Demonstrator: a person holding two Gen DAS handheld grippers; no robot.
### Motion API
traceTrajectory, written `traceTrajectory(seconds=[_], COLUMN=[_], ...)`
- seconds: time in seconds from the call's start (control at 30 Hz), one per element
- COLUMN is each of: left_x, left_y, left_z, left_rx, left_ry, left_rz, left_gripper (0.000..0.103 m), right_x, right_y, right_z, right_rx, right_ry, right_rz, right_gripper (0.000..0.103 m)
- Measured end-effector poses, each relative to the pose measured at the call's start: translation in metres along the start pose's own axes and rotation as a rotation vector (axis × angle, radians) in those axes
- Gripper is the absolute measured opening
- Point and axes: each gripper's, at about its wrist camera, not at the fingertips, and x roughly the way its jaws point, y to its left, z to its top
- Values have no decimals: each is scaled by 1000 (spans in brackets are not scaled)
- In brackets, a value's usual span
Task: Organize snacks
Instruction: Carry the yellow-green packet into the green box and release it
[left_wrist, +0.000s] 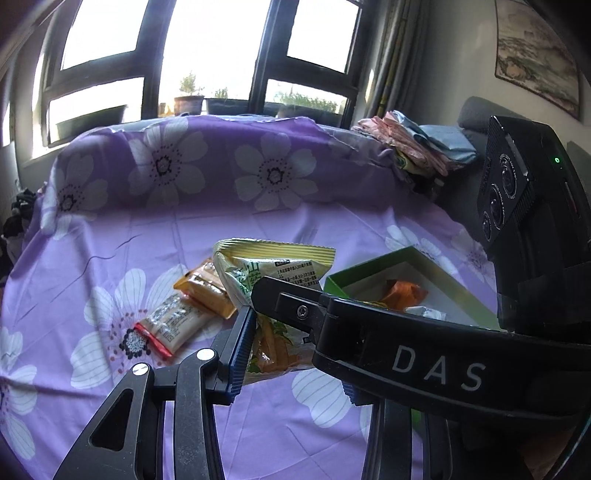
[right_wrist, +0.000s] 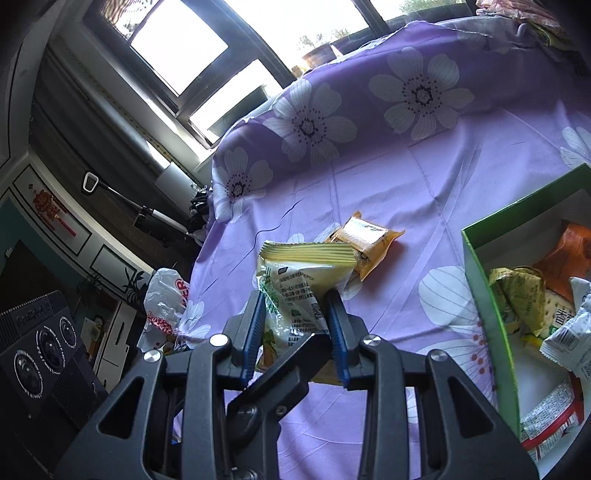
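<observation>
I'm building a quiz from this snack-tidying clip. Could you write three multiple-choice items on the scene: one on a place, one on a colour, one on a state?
1. Where does the small orange packet lie?
A. On the purple flowered sheet
B. Inside the box
C. On the windowsill

2. What colour are the outer walls of the open box?
A. Red
B. Green
C. Blue

3. What is the state of the right gripper?
A. Open and empty
B. Shut on the yellow-topped snack bag
C. Shut on the box wall

Answers:
1 A, the packet rests on the sheet beyond the held bag, outside the box.
2 B, the box wall is green in both views.
3 B, both blue pads press on the bag, which is off the sheet.
</observation>
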Motion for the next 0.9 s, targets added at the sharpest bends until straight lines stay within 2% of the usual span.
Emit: traceTrajectory(seconds=[0.53,0.9], left_x=[68,115], left_y=[-97,-131], left_z=[25,21], left_rx=[168,197], left_ry=[67,188], left_rz=[-238,-359], left_gripper=[42,42], right_x=[-76,-94], right_y=[-92,-141], right_z=[17,11], right_rx=[227,385], right_ry=[-187,-205], right_rz=[-162,-280], right_gripper=[35,35])
